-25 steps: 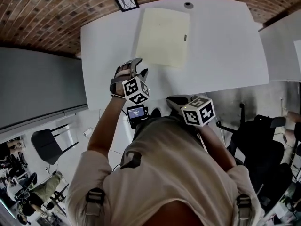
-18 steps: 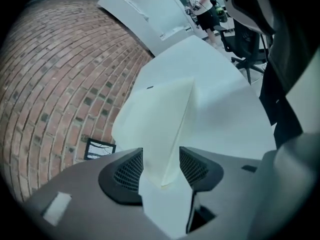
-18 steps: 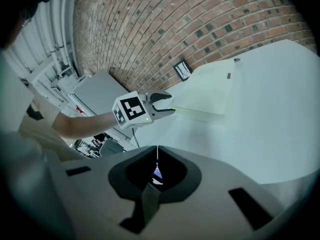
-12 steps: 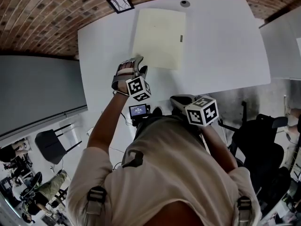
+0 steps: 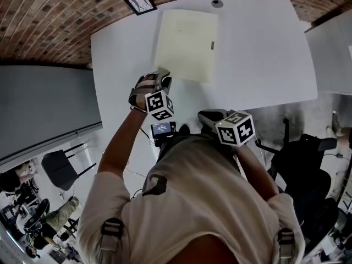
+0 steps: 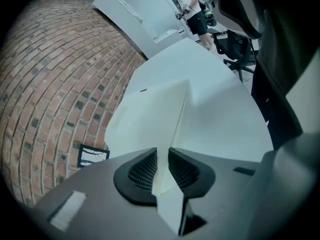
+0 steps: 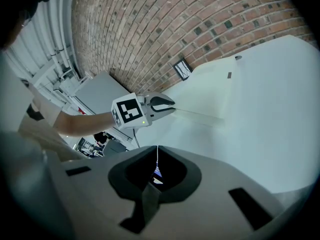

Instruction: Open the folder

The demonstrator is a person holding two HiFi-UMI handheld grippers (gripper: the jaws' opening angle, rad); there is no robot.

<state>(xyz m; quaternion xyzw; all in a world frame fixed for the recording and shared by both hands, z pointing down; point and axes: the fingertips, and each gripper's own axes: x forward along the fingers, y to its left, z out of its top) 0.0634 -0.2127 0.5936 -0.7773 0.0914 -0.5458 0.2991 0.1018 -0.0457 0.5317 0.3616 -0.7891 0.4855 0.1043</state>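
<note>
A pale yellow folder (image 5: 186, 45) lies closed on the white table (image 5: 264, 54), toward its far side. My left gripper (image 5: 161, 77) is at the folder's near left corner. In the left gripper view the jaws (image 6: 162, 156) have just been closing, and a corner of the folder's cover (image 6: 150, 114) sits pinched between the pads. The right gripper view shows that corner (image 7: 210, 89) lifted slightly in the left gripper (image 7: 167, 104). My right gripper (image 5: 212, 116) hangs at the table's near edge, its jaws (image 7: 157, 151) shut with nothing in them.
A round grommet (image 5: 218, 3) sits in the table beyond the folder. A black-framed square (image 5: 139, 1) lies on the brick floor behind the table. A second white table (image 5: 335, 54) stands to the right, a dark office chair (image 5: 308, 169) below it.
My left gripper has moved forward to the folder's near left corner and its jaws have closed on the cover. The right gripper has stayed shut by the table edge.
</note>
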